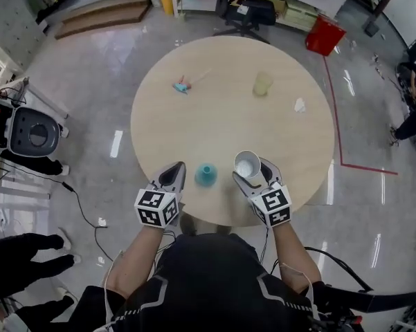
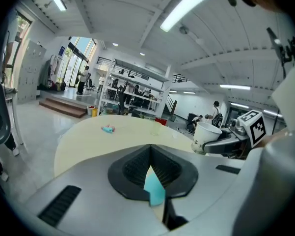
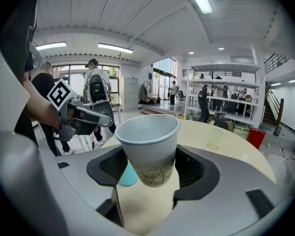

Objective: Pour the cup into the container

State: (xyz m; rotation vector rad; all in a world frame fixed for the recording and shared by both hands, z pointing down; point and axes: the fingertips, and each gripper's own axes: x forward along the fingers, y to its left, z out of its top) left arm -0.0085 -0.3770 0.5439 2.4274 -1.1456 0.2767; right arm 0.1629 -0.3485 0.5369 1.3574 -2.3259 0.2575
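My right gripper is shut on a white paper cup, held upright above the near edge of the round beige table. In the right gripper view the cup sits between the two black pads, and its inside is hidden. A small teal container stands on the table between my grippers, showing behind the cup. My left gripper hovers just left of the container with its jaws together and nothing held. Through the narrow gap in the left gripper view I see the teal container.
A pale yellow translucent cup stands at the table's far right. A small teal and pink object lies at the far left, and a white scrap to the right. Chairs, shelves and a red bin stand beyond.
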